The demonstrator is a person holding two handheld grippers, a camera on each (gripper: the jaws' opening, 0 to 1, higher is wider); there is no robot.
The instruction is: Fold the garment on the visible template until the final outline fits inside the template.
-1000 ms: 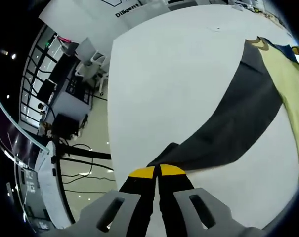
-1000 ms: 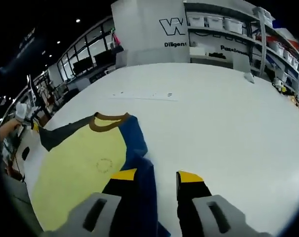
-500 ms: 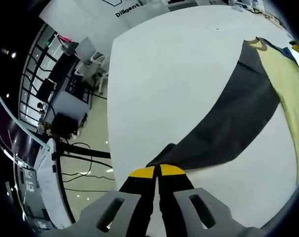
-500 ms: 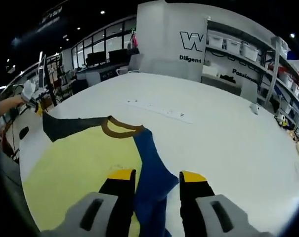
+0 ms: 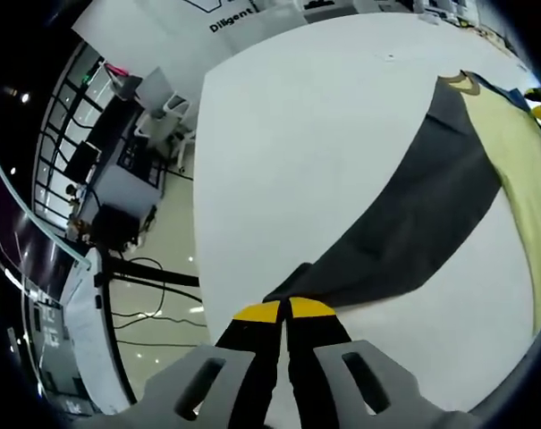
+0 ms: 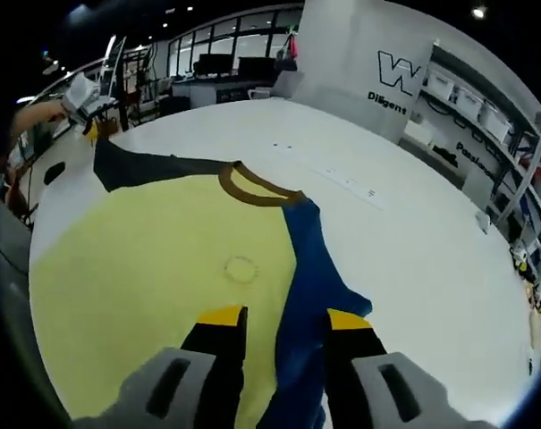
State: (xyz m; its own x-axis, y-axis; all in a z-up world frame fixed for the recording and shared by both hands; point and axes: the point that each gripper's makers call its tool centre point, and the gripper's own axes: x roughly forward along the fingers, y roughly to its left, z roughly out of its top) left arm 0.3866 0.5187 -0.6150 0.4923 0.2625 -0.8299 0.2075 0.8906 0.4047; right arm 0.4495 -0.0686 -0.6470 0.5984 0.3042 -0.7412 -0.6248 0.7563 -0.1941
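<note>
Your right gripper (image 6: 276, 315) has swung the blue sleeve (image 6: 310, 277) between its parted jaws while your left gripper (image 5: 284, 309) stays clenched on the dark sleeve (image 5: 413, 223), so the fold is starting.

1. I see the shirt (image 6: 154, 259) as soft matt cloth: a pale yellow body, a dark grey sleeve (image 5: 413, 223), a blue sleeve (image 6: 310, 286) and a ribbed-looking brown collar (image 6: 257, 188).
2. The table (image 5: 297, 134) looks smooth, white and matt.
3. The left gripper (image 5: 284, 311) and right gripper (image 6: 275, 317) look like grey and black plastic with yellow tips.
4. The floor (image 5: 167, 268) looks glossy.
</note>
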